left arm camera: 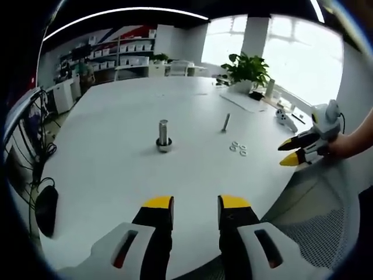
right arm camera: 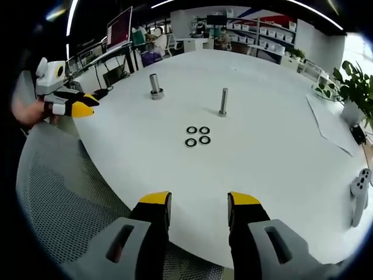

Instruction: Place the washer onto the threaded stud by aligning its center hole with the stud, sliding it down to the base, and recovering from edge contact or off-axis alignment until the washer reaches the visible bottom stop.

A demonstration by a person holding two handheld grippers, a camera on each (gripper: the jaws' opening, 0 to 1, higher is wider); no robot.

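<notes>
Several small metal washers (right arm camera: 198, 136) lie flat in a cluster on the white table (right arm camera: 280, 175); they are also in the left gripper view (left arm camera: 238, 148). Beyond them a thin threaded stud (right arm camera: 223, 102) stands upright, also seen as the stud (left arm camera: 225, 122). A thicker cylinder on a round base (left arm camera: 164, 137) stands apart from it, likewise the cylinder (right arm camera: 155, 86). My left gripper (left arm camera: 196, 204) is open and empty at the table's near edge. My right gripper (right arm camera: 199, 201) is open and empty short of the washers. Each shows in the other's view: right gripper (left arm camera: 287, 153), left gripper (right arm camera: 87, 105).
A mesh chair back (right arm camera: 64, 204) sits below the table edge between the grippers. A potted plant (left arm camera: 247, 70), a sheet of paper (right arm camera: 332, 125) and a white controller (right arm camera: 360, 192) lie toward the window side. Shelves and desks stand behind the table.
</notes>
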